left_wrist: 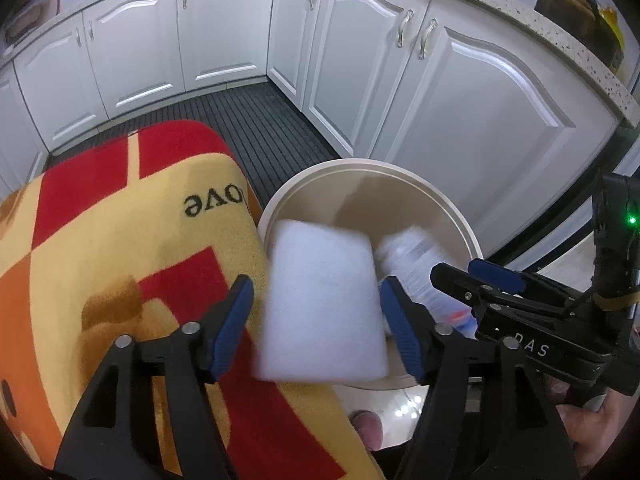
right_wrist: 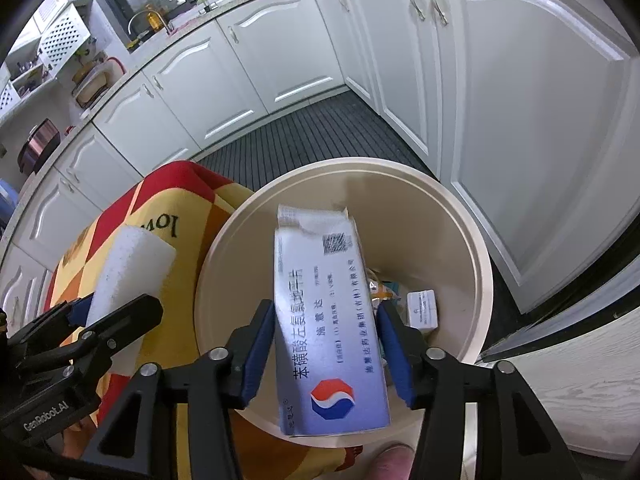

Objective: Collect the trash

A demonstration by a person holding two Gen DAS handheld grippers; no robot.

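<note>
Two grippers over the bin: left gripper open, white sponge loose between its pads; right gripper open, medicine box between pads, gaps visible.

Cream bin, white foam block — red-yellow checked mat.

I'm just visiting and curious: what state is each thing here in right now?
White foam block: blurred, between the open left gripper pads, above the bin.
Medicine box: flap open, between the right gripper pads, gaps both sides.
Bin: uncovered, holding some trash.
Cabinet doors: closed.
</note>
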